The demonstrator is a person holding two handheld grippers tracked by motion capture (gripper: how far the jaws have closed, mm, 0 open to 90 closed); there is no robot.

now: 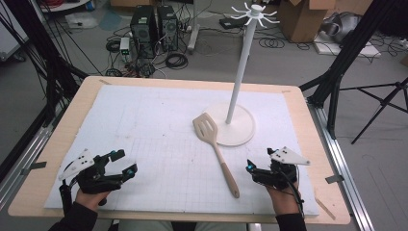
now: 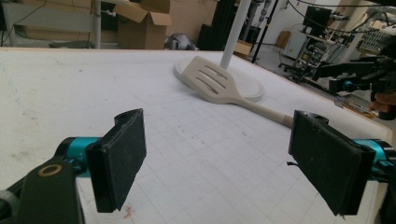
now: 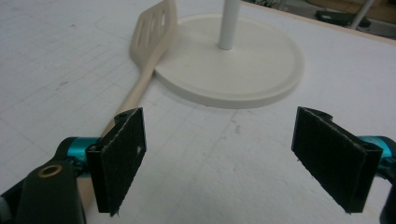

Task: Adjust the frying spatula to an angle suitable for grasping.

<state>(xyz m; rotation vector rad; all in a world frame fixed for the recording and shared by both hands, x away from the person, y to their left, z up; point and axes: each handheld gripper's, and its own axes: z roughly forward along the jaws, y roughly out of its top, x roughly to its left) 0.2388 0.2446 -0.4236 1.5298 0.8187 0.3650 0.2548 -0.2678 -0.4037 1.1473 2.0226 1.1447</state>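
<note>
A beige slotted spatula [image 1: 216, 147] lies on the white gridded mat, its head leaning on the round base of a white hook stand [image 1: 234, 124]; its wooden handle runs toward the near edge. The spatula [image 2: 219, 85] lies ahead of my left gripper [image 2: 229, 163], whose jaws stand wide with nothing between them. That left gripper [image 1: 124, 161] rests near the mat's front left. My right gripper [image 1: 258, 160] sits at the front right, just right of the handle's end. Its jaws [image 3: 233, 158] are open and empty, with the spatula [image 3: 149, 42] and stand base [image 3: 233, 70] ahead.
The stand's tall pole [image 1: 243, 62] carries a ring of hooks [image 1: 254, 13] at its top. The mat [image 1: 144, 120] covers a wooden table [image 1: 72, 110]. Cables, computer towers and cardboard boxes sit on the floor beyond the far edge.
</note>
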